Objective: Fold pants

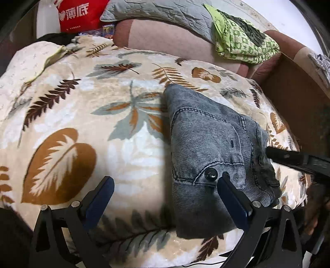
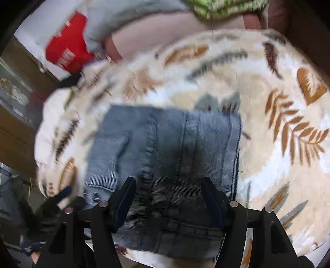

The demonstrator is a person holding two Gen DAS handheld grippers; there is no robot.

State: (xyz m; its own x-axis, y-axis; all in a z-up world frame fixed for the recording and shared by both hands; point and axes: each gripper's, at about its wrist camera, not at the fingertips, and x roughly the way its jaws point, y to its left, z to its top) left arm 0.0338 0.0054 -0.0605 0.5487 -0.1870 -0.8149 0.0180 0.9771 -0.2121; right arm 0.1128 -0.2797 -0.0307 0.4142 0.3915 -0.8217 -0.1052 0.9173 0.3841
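The grey-blue denim pants point(image 1: 212, 144) lie folded into a compact stack on the leaf-patterned blanket point(image 1: 86, 107), waistband and dark button toward me. My left gripper point(image 1: 167, 181) is open and empty, its right finger over the waistband, its left finger over bare blanket. The other gripper's black finger point(image 1: 292, 158) reaches the pants' right edge. In the blurred right wrist view the folded pants point(image 2: 165, 148) lie under my right gripper point(image 2: 168, 185), which is open above the waistband end with nothing held. The left gripper point(image 2: 61, 195) shows at the pants' left.
A pink sofa back point(image 1: 165, 37) with a grey quilt point(image 1: 165, 12) and a folded green patterned cloth point(image 1: 243, 39) runs behind the blanket. A red bag point(image 1: 80, 14) stands at the far left. A brown cardboard box point(image 1: 292, 96) sits at the right.
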